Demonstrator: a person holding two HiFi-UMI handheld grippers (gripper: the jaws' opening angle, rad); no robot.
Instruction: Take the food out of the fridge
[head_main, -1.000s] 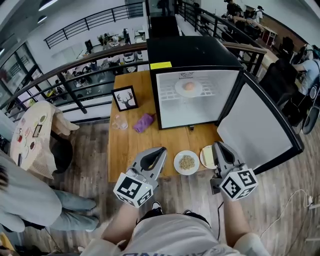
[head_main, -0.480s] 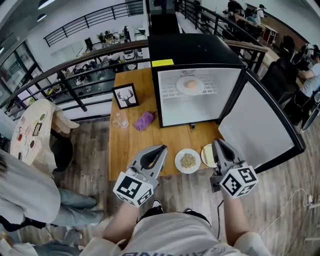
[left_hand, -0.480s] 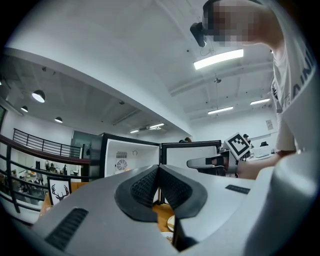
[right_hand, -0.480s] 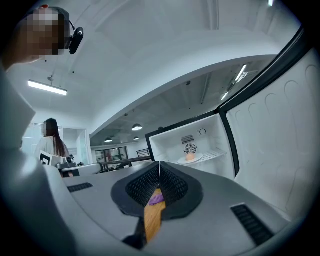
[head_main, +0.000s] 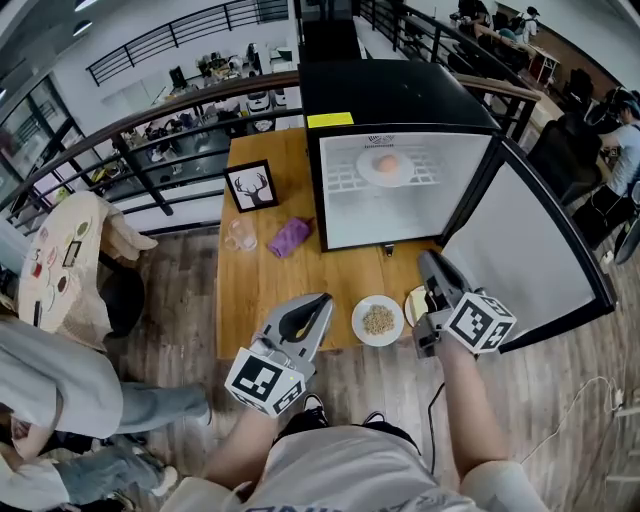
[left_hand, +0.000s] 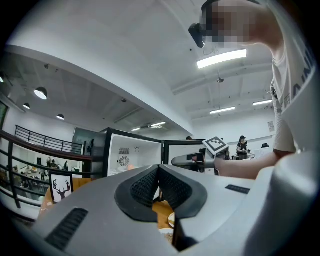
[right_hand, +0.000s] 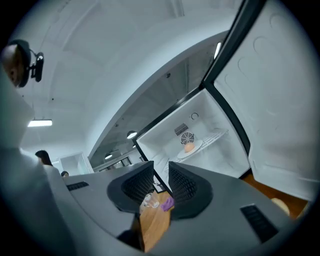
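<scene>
Up on the white wire shelf (head_main: 342, 180) of the fridge (head_main: 390, 95) sits the food (head_main: 386, 163), a smooth, pale-orange lump, rounded like a bun or an egg, resting on a round white plate (head_main: 367, 171). Boxy black fridge, white inside, its door (head_main: 515, 250) swung wide to the right. The right gripper (head_main: 432, 262) is out over the desk (head_main: 260, 290), its tip near the fridge's lower right corner; the ribbed black pads stand a narrow gap apart, nothing between them. The left gripper (head_main: 318, 303) hangs at the desk's near edge, pads pressed together and empty. Between the two, on the wood grain, is a small white dish (head_main: 377, 320) of grainy beige bits, with a second dish (head_main: 411, 305) just beside it, partly behind the right gripper. Further back lie a crumpled purple cloth (head_main: 290, 237), a clear glass (head_main: 240, 236) and a black-framed deer picture (head_main: 251, 186).
</scene>
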